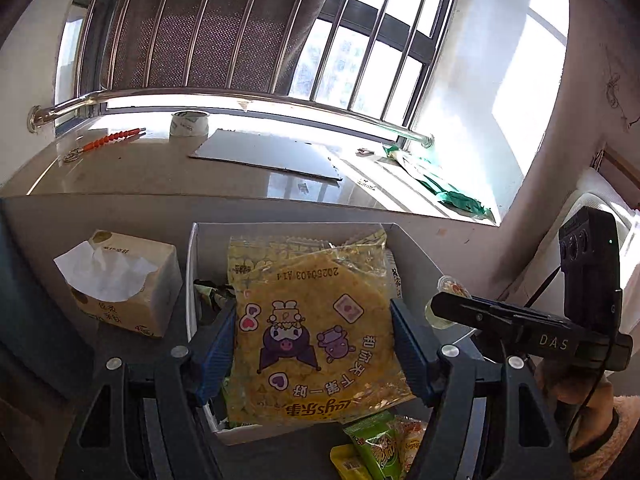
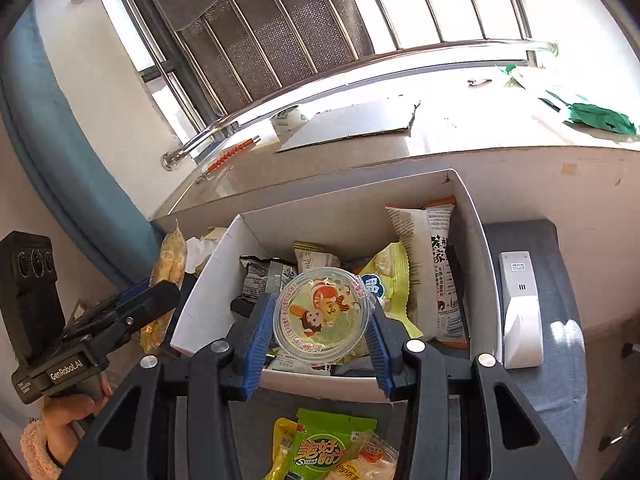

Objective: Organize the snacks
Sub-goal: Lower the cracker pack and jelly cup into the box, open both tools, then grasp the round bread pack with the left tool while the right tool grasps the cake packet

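A yellow Lay's chip bag (image 1: 316,344), long axis running away from the camera, sits clamped between the left gripper (image 1: 314,348) pads above the white snack box (image 1: 416,252). Alongside, the right gripper (image 2: 320,334) holds a round jelly cup (image 2: 322,314) over the same box, nearer its open middle.
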A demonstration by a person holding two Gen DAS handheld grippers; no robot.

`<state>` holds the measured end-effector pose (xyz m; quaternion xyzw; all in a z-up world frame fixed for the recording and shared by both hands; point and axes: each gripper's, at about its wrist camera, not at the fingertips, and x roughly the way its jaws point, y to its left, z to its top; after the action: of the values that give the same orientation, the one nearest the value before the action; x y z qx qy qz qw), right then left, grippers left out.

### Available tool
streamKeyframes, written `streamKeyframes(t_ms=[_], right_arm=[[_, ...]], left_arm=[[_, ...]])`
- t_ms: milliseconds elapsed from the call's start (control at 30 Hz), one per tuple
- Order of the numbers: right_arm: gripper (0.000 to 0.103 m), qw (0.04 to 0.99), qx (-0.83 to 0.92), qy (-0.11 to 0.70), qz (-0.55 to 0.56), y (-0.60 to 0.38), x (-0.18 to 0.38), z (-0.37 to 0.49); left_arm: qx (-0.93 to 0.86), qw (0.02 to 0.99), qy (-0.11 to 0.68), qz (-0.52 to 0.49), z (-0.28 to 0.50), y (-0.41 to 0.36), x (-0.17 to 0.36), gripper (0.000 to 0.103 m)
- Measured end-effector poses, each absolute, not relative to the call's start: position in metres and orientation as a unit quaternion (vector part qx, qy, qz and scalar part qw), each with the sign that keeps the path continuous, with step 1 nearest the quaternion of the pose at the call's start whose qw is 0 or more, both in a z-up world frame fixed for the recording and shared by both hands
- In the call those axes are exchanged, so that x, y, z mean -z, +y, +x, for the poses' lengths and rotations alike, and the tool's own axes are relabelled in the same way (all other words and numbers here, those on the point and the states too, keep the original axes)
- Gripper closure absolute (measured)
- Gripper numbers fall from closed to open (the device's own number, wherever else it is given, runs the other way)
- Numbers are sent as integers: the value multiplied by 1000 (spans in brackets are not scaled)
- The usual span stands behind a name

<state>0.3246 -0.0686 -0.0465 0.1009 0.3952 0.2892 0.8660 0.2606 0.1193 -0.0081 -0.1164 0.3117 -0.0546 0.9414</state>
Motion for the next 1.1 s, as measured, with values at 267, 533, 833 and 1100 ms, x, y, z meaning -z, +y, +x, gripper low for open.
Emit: streamKeyframes(t_ms=[267,533,833,1100], right_arm=[[0,838,-301,424,168,-74,60,350],[0,852,-283,411,161,-95,50,327],[0,866,-357,341,78,-95,42,247],[0,871,-337,352,68,-133,75,178]], left_arm=[[45,927,356,-111,283,117,20,0],[31,932,349,-95,249,114,19,0],[62,944,314,-83,181,96,7,0],[59,947,289,-125,103,89,28,0]])
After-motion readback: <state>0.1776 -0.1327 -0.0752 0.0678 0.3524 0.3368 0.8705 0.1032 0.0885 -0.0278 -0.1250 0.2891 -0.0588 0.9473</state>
